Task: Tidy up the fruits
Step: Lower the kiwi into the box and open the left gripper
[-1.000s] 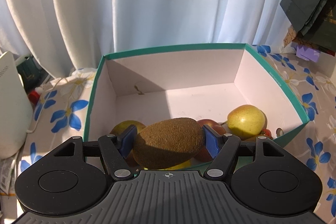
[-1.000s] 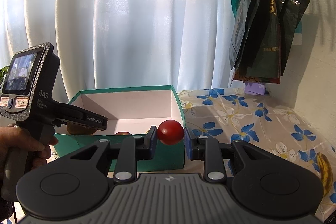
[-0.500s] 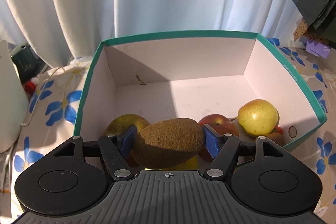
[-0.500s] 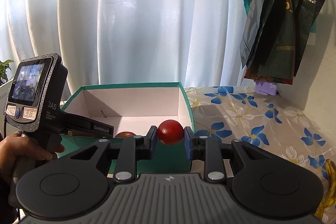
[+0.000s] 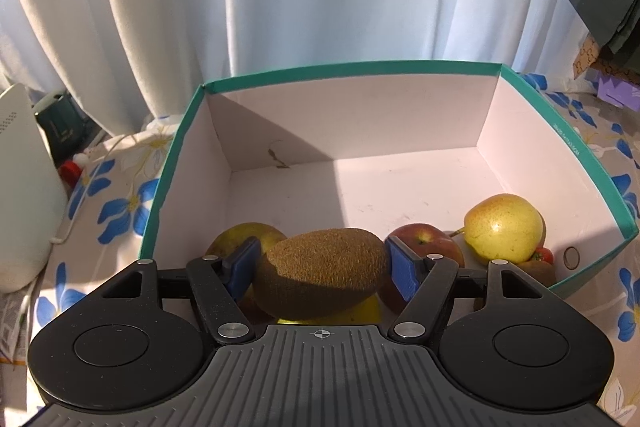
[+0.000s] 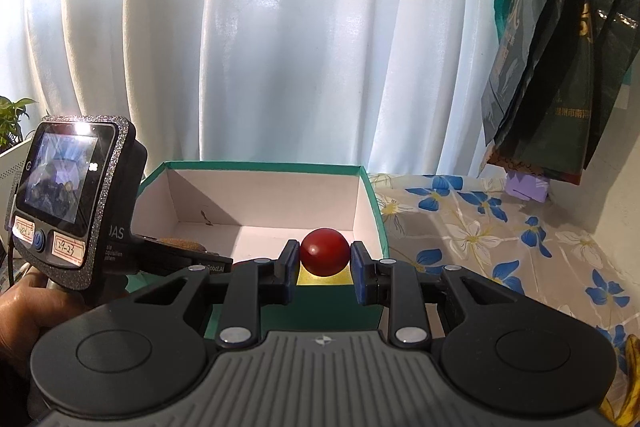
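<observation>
Left gripper (image 5: pixel 322 267) clamping kiwi (image 5: pixel 320 273), right gripper (image 6: pixel 325 265) clamping red tomato (image 6: pixel 324 251)

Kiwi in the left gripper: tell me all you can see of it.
The kiwi is brown, fuzzy and oval, lying sideways with its long axis across the left gripper, whose blue pads clamp its two ends. It hangs over the near part of the green-rimmed box, above the fruit lying there. Its top is sunlit, its underside shaded.
</observation>
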A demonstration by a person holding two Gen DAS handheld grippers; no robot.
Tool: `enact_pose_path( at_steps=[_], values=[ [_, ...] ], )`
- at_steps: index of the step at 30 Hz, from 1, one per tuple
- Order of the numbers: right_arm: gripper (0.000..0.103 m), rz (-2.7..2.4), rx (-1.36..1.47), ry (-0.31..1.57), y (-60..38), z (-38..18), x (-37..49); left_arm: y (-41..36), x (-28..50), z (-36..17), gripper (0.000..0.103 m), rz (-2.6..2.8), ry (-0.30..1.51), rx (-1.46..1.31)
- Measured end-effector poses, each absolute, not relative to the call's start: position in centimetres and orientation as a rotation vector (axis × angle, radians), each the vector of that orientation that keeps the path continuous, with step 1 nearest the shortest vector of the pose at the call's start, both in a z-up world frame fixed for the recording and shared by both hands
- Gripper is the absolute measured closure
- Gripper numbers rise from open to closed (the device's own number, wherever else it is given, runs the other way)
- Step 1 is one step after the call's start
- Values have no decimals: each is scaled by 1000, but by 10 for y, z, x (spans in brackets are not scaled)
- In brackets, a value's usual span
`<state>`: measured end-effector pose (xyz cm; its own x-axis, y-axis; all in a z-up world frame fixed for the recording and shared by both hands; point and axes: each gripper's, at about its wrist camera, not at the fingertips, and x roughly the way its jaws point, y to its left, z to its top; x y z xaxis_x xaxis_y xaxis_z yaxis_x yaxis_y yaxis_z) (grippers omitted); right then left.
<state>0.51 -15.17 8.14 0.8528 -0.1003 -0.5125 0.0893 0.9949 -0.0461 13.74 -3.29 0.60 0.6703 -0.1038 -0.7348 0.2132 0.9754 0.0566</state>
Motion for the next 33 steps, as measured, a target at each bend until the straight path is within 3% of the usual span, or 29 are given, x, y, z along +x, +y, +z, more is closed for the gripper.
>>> enact_pose_path(
  at_steps=[33],
  values=[
    [77,-80,4,587,-161,65,51,-24,152,-4,30,-159,879,85]
  ],
)
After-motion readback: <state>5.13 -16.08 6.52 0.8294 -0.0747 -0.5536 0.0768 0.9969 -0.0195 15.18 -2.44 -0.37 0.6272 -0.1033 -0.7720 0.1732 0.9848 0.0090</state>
